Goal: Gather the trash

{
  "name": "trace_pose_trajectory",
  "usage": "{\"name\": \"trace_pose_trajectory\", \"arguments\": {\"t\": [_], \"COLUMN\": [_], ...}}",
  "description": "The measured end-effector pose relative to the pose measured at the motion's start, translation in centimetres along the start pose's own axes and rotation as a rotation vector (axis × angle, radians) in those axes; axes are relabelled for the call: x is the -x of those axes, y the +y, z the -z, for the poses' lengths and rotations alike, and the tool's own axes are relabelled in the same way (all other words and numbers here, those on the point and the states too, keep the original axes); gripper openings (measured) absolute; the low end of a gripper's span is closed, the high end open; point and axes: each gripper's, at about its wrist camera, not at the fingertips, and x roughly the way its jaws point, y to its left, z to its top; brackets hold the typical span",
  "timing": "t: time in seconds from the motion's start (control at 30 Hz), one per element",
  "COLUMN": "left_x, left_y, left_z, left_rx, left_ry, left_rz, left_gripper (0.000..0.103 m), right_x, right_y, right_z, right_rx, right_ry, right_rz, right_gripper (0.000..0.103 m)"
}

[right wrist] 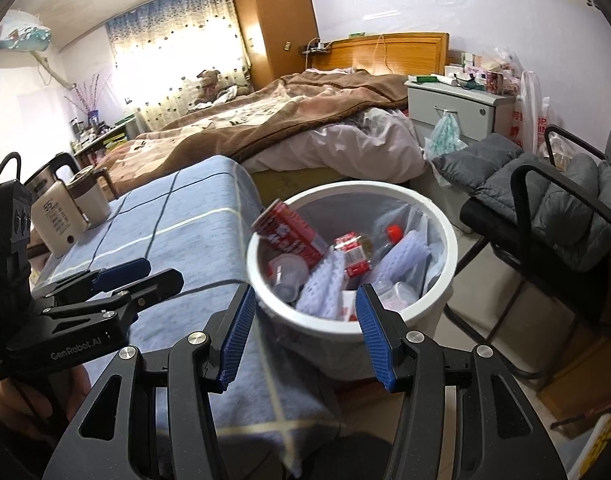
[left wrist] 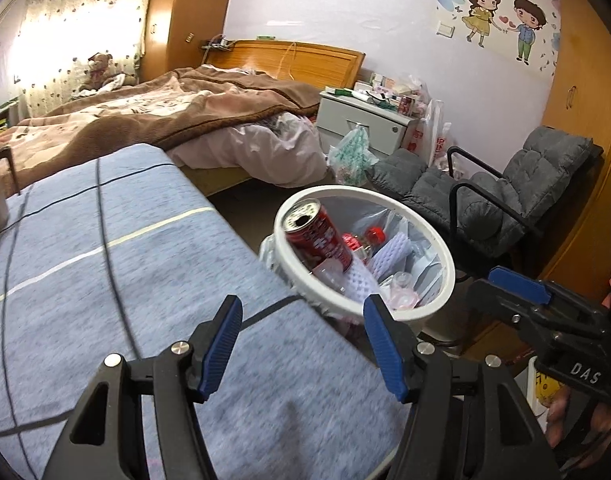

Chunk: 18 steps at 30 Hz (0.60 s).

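As both views show the red can already tipping over the rim, the step in hand appears to be the drop into the bin, best done by keeping each claw clear above the opening so nothing is knocked back out.

Bench [left wrist: 105,240]: cloth-covered in blue with a line check, lying just beside the bin, to its left in both views, its near corner touching or all but touching the bin's rim.

Bin [right wrist: 445,220]: white, round, lined with a pale bag; inside lie white foam netting [right wrist: 325,280], clear plastic bottles and a small red-labelled pack.

Red can [left wrist: 319,238]: tilted, mouth uppermost, leaning against the bin's bench-side rim; motion blur leaves it uncertain whether it is falling or at rest.

Left claw [left wrist: 301,344]: spread wide, empty, poised over the bench edge short of the bin, touching nothing.

Right claw [right wrist: 305,332]: likewise released and wide, holding nothing, hovering just before the bin's near rim.
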Motion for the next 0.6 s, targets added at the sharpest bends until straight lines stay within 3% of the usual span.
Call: {"name": "trace_pose_trajectory", "arguments": {"t": [0.6], "left_x": [5.4], "left_y": [0.3], "left_z": [4.1], "left_rx": [0.011], "left_ry": [-0.038], "left_rz": [-0.07], "left_gripper": [0.065], "right_x": [4.4], "right_y": [3.6], "right_z": [4.0], "right_rx": [0.048], "right_ry": [-0.033], "right_rz": [-0.003], "right_gripper": [0.053]}}
